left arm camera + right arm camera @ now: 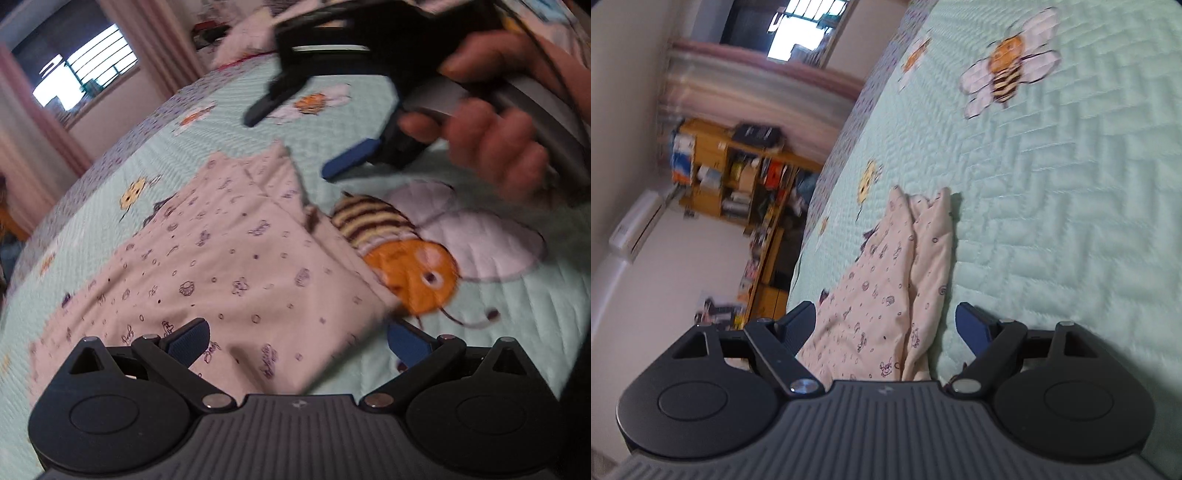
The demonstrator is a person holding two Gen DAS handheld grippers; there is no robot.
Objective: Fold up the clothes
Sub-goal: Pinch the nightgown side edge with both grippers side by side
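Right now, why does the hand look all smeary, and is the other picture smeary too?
Left wrist view: the hand and right gripper are motion-blurred; the pink printed garment is slightly soft. Right wrist view: the bookshelf and curtain streak, and the quilt bends from fisheye.

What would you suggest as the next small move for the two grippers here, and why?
Probably close the left gripper on the near edge of the pink printed garment: its jaws are open around that edge, while the right gripper hovers open above the quilt, holding nothing.
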